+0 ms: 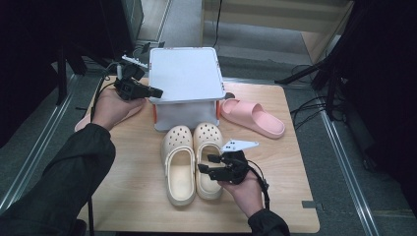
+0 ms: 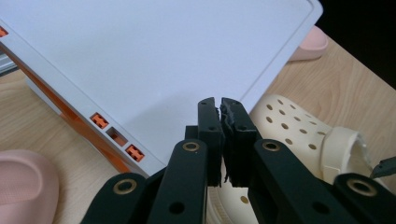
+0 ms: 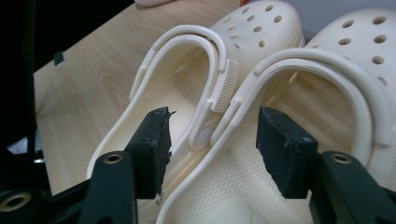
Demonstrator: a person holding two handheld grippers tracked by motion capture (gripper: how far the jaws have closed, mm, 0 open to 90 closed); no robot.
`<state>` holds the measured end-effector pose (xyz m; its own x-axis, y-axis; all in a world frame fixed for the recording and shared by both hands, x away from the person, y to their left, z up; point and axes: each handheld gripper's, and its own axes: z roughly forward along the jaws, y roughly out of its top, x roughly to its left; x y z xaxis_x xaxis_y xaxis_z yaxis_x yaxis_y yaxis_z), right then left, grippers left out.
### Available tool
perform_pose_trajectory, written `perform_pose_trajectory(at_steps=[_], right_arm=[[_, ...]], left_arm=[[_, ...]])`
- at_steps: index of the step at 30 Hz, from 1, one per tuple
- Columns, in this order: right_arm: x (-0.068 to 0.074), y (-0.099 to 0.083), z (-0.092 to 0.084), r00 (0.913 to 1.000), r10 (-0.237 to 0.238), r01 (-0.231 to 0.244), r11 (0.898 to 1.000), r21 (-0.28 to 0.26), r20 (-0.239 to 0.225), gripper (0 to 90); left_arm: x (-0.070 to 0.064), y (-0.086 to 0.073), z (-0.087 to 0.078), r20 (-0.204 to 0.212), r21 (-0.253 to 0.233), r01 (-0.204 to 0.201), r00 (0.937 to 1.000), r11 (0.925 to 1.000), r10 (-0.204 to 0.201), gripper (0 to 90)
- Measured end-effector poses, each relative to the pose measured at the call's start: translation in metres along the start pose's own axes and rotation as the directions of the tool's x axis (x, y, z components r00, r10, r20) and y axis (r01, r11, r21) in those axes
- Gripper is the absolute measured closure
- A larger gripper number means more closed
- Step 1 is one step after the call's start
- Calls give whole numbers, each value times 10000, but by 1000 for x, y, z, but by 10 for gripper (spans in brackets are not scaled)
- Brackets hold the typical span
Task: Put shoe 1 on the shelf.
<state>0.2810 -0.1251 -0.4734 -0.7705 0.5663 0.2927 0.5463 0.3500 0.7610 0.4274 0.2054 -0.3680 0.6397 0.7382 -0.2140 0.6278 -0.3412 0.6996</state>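
Clogs: the cream pair sits side by side in the middle of the tabletop, toes against the front of the white box and heel openings facing me. In the right gripper view I see them close up, the two heel straps lying next to each other between my jaws.

My right claw hovers at the heel of the right-hand clog, its jaws spread wide on either side of the two inner walls and not pressing on either; nothing is gripped. A hand carries it from the near edge.

My left claw is up at the left side of the box, level with its lid, jaws closed together with nothing between them. In the left gripper view the tips sit over the lid's corner, and whether they touch it I cannot tell.

One pink slide lies to the right of the box; another lies to its left, partly under my left hand.
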Motion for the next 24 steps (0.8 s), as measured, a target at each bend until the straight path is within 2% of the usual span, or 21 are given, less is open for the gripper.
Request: perform_pose_trajectory(at_steps=[5, 7, 9, 12, 15, 21, 24], right_arm=[[1, 0, 16, 9994, 38, -45, 9998, 190, 354, 389], [1, 0, 23, 9989, 214, -224, 9995, 241, 413, 374], [2, 1, 28, 9988, 196, -205, 9996, 200, 445, 356], [4, 2, 36, 9966, 131, -156, 9994, 294, 815, 326], [5, 3, 42, 9954, 406, -428, 9988, 236, 873, 322], [4, 8, 54, 9896, 680, -735, 9965, 388, 1271, 308], [7, 10, 60, 9842, 350, -456, 9973, 571, 1736, 311]], left_arm=[[4, -2, 5, -53, 174, 7, 10000, 9998, -6, 864], [5, -2, 5, 25, 139, 16, 10000, 9999, -17, 864], [4, -2, 6, -47, 133, -38, 10000, 9999, 39, 863], [4, -1, 6, -202, 129, -102, 9997, 9999, 104, 864], [7, -1, 5, -33, 181, 57, 10000, 9998, -57, 864], [7, -3, 4, 34, 201, 78, 10000, 9998, -79, 876], [5, -4, 3, -32, 202, 33, 10000, 9998, -32, 887]])
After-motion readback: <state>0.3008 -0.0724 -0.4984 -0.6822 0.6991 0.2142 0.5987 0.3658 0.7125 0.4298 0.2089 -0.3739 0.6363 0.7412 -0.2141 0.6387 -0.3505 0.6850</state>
